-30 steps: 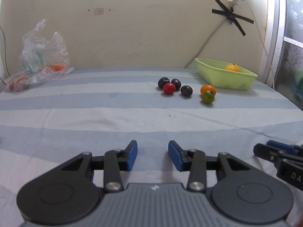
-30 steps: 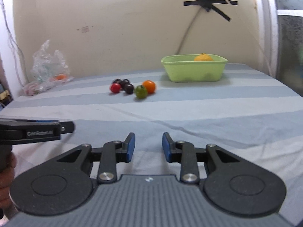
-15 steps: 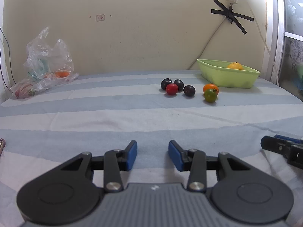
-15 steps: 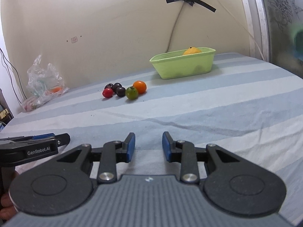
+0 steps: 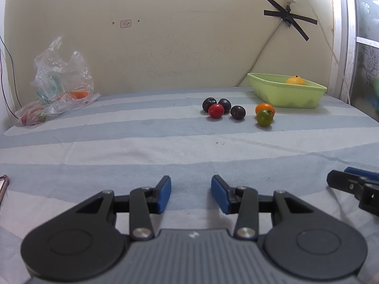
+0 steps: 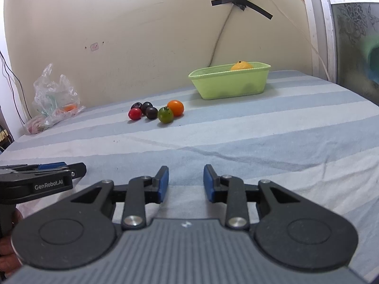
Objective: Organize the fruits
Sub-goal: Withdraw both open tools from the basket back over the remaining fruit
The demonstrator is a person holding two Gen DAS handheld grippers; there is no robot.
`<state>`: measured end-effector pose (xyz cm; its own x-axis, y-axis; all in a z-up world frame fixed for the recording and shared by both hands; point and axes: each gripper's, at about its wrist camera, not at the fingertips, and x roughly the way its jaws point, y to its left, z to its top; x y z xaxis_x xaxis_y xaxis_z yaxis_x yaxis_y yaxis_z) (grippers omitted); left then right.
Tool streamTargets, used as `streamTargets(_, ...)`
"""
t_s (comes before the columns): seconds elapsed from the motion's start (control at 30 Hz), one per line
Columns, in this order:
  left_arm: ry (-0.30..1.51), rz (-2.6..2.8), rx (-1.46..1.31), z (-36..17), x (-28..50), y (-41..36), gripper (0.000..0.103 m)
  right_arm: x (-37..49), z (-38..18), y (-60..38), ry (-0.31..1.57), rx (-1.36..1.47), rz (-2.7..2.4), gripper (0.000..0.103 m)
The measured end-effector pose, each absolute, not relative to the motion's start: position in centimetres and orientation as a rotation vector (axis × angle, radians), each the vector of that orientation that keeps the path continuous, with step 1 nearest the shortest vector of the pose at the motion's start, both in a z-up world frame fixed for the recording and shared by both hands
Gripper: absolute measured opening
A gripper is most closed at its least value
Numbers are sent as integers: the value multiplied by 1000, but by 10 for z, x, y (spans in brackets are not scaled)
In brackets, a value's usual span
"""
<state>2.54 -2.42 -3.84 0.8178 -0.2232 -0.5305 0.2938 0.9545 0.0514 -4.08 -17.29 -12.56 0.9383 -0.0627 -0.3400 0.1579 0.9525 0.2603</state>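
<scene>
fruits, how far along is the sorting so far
Barely started, it seems. Done: one orange fruit sits in the green tub. In hand: nothing; the left gripper and right gripper are both open and empty, well short of the pile. Left: three dark plums, a red tomato, a green tomato and an orange tomato lie loose on the striped sheet.

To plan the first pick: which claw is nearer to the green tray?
Right. The right claw faces the green tray almost straight ahead; the left claw sits farther to the left.
</scene>
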Motion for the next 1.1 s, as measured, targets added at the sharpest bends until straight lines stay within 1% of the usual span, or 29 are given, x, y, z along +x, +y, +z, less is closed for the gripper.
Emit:
streamTargets(0.07, 547, -272, 138, -38, 25, -25, 40, -40, -125, -173, 336, 289, -97, 42)
streamTargets(0.73, 546, -253, 150, -39, 25, -27, 45, -43, -126, -177, 331, 313, -81, 42)
streamTargets(0.93, 552, -264, 131, -39, 26, -23, 45, -40, -124, -172, 349, 267, -94, 42)
streamTargets(1.1, 549, -331, 108, -37, 28, -20, 44, -35, -114, -184, 344, 289, -77, 42)
